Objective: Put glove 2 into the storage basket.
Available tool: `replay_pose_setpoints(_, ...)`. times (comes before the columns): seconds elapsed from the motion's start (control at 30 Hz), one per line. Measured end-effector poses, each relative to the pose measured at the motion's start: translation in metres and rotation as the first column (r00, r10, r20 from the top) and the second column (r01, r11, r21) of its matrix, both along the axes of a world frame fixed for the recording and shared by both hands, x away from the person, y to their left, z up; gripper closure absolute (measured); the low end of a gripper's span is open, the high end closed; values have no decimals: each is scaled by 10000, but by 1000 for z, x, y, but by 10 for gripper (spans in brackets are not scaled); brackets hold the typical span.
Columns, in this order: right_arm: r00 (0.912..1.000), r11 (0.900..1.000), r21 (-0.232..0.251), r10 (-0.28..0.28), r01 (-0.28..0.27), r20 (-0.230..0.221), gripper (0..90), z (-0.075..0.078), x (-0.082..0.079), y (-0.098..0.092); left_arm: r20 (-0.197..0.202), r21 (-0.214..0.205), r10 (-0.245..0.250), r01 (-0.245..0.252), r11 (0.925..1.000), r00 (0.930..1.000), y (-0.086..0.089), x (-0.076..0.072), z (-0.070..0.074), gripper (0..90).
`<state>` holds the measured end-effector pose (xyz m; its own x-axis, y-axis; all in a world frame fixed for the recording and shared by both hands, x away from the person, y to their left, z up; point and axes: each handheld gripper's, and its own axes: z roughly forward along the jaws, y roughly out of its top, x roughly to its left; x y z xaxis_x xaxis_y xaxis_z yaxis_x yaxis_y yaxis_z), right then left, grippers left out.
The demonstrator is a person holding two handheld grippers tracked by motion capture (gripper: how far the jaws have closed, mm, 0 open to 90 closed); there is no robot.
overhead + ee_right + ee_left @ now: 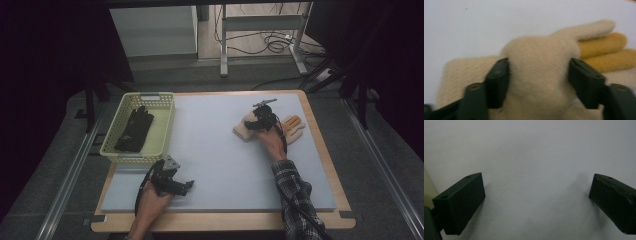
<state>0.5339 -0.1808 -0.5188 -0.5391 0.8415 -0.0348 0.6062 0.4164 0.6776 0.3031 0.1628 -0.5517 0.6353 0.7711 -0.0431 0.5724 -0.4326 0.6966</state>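
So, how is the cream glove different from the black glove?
The cream glove lies flat on the grey mat; the black glove lies inside the yellow basket. The cream glove is pale with yellow-orange fingers; the black glove is dark all over. The right gripper squeezes a fold of the cream glove between its jaws; no gripper is at the black glove. Both are soft gloves.
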Motion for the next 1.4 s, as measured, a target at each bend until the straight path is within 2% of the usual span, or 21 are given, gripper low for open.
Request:
replay_pose_setpoints(0.1,10000,9999,-102,81,-82,-52,529,1,-4,1,6,2,1,-1,10000,10000,0,0,0,8)
replay_pose_setpoints(0.23,9992,9988,-286,394,-394,-13,595,7,-8,1,12,5,-3,3,10000,10000,0,0,0,9)
replay_pose_setpoints(0.27,9989,9985,-311,461,-460,20,654,9,-9,0,11,2,-2,2,10000,10000,0,0,0,9)
replay_pose_setpoints(0.37,9962,9965,191,802,-809,339,812,22,-17,-3,9,2,-1,1,10000,10000,0,0,0,9)
replay_pose_setpoints(0.57,9867,9876,371,1502,-1526,622,829,45,-42,-5,12,11,-5,5,10000,10000,0,0,0,9)
replay_pose_setpoints(0.73,9689,9691,697,2297,-2364,921,828,63,-74,-2,17,13,-3,3,10000,10000,0,0,0,9)
replay_pose_setpoints(0.9,9409,9422,595,3227,-3297,1031,823,72,-116,6,31,28,-15,15,10000,10000,0,0,0,9)
replay_pose_setpoints(1.03,9192,9189,613,3838,-3896,886,813,67,-150,15,46,0,17,-17,10000,10000,0,0,0,9)
replay_pose_setpoints(1.07,9161,9156,605,3921,-3975,841,810,64,-156,17,48,2,13,-13,10000,10000,0,0,0,9)
replay_pose_setpoints(1.2,8967,8945,658,4392,-4422,552,787,44,-178,24,31,25,-10,10,10000,10000,0,0,0,9)
replay_pose_setpoints(1.27,8938,8907,744,4473,-4484,327,705,31,-184,27,36,-5,13,-13,10000,10000,0,0,0,9)
replay_pose_setpoints(1.33,8900,8861,913,4558,-4545,66,568,19,-188,30,28,26,-16,15,10000,10000,0,0,0,9)
replay_pose_setpoints(1.4,8886,8838,1062,4587,-4556,-57,490,12,-189,31,29,28,-14,14,10000,10000,0,0,0,9)
